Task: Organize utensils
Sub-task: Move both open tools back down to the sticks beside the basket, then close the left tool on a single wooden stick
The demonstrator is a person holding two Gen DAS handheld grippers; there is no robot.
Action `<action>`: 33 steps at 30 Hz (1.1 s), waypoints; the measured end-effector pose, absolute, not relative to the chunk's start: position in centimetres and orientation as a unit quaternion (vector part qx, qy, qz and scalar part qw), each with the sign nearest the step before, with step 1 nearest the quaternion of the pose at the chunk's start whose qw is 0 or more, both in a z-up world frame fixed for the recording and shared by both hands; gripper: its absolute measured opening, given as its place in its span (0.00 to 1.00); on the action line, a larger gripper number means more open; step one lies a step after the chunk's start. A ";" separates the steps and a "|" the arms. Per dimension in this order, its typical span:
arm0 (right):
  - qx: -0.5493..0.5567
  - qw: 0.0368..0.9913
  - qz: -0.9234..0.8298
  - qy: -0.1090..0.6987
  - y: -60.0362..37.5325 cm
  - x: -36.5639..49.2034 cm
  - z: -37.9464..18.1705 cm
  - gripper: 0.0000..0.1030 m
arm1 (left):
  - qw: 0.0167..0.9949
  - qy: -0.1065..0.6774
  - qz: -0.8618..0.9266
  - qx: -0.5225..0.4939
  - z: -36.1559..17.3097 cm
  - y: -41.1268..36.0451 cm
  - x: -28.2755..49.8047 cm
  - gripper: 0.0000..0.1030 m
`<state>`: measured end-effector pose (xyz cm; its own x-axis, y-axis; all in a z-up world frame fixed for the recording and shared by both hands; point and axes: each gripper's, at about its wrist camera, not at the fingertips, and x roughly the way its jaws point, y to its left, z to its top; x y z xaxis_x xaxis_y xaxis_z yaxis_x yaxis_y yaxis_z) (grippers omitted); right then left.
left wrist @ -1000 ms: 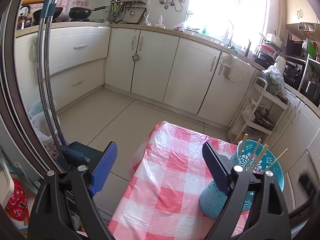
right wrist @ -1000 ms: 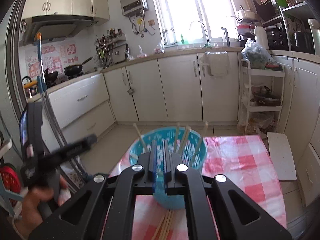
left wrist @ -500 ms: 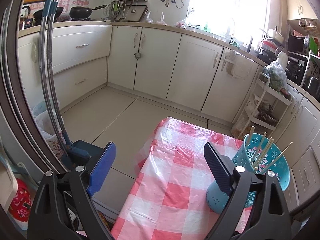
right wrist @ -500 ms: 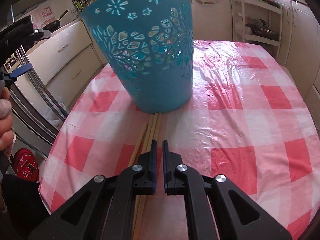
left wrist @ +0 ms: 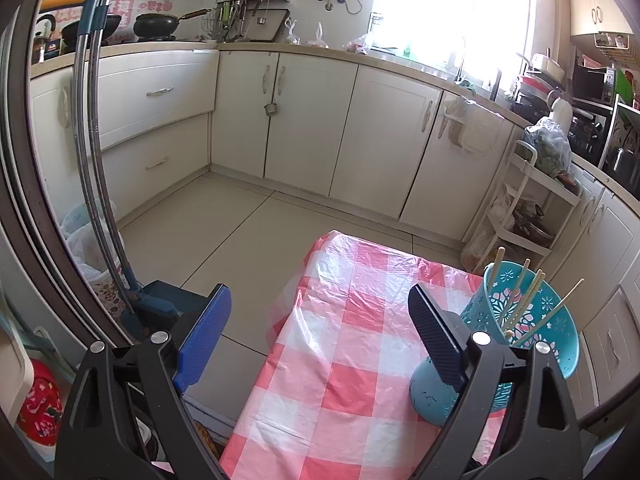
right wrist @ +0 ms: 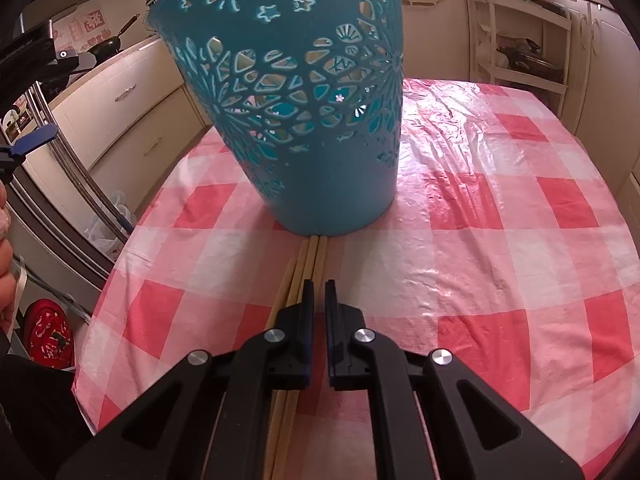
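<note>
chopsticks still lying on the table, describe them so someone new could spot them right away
Find the table with the pink checked cloth and the teal cut-out basket on it. The loose chopsticks lie flat in a bundle, tips at the basket's base, running under the right gripper. Unlike the sticks standing in the basket, these lie down.

Left wrist view high, off table corner; right wrist low, close; both share basket (left wrist: 532, 320) (right wrist: 304, 120).

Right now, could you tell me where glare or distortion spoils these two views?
Left wrist view: the window is blown out white and the cabinets bow with the fisheye. Right wrist view: sheen on the plastic tablecloth; the teal basket looms large but stays sharp.
</note>
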<state>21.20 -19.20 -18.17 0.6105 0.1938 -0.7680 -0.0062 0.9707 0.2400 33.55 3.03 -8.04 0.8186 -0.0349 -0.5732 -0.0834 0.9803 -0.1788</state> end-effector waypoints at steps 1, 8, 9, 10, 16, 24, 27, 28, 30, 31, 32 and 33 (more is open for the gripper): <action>0.109 0.891 0.057 0.438 -19.2 21.2 -18.2 0.06 | 0.949 0.300 0.013 -0.098 -8.0 3.0 33.5 0.84; 0.096 0.889 0.058 0.443 -18.6 21.2 -18.5 0.06 | 0.949 0.301 0.013 -0.098 -8.1 3.0 33.6 0.84; 0.092 0.890 0.058 0.443 -18.6 21.2 -18.5 0.06 | 0.949 0.301 0.013 -0.098 -8.1 3.0 33.6 0.84; 0.087 0.890 0.057 0.444 -18.5 21.1 -18.5 0.06 | 0.949 0.301 0.013 -0.097 -8.1 3.0 33.6 0.84; 0.077 0.887 0.057 0.451 -19.0 20.7 -18.4 0.06 | 0.948 0.305 0.013 -0.088 -8.8 2.8 33.5 0.84; 0.120 0.879 0.041 0.459 -22.9 18.4 -18.2 0.06 | 0.913 0.406 -0.035 -0.010 -13.6 -0.5 31.6 0.84; 0.135 0.877 0.041 0.460 -23.7 17.9 -18.3 0.06 | 0.889 0.449 -0.085 0.018 -16.2 -3.6 29.4 0.84; 0.136 0.876 0.042 0.460 -23.8 17.9 -18.3 0.06 | 0.884 0.456 -0.096 0.037 -16.9 -4.8 28.6 0.84; 0.138 0.876 0.044 0.459 -23.8 17.9 -18.3 0.06 | 0.878 0.462 -0.106 0.070 -17.8 -6.4 27.6 0.84; 0.139 0.877 0.046 0.459 -23.8 17.9 -18.3 0.06 | 0.875 0.465 -0.111 0.081 -18.3 -7.0 27.2 0.84; 0.139 0.877 0.048 0.458 -23.8 17.8 -18.4 0.06 | 0.872 0.468 -0.113 0.087 -18.6 -7.4 27.0 0.84; 0.141 0.877 0.049 0.457 -23.8 17.8 -18.4 0.06 | 0.870 0.470 -0.114 0.092 -19.0 -7.8 26.8 0.84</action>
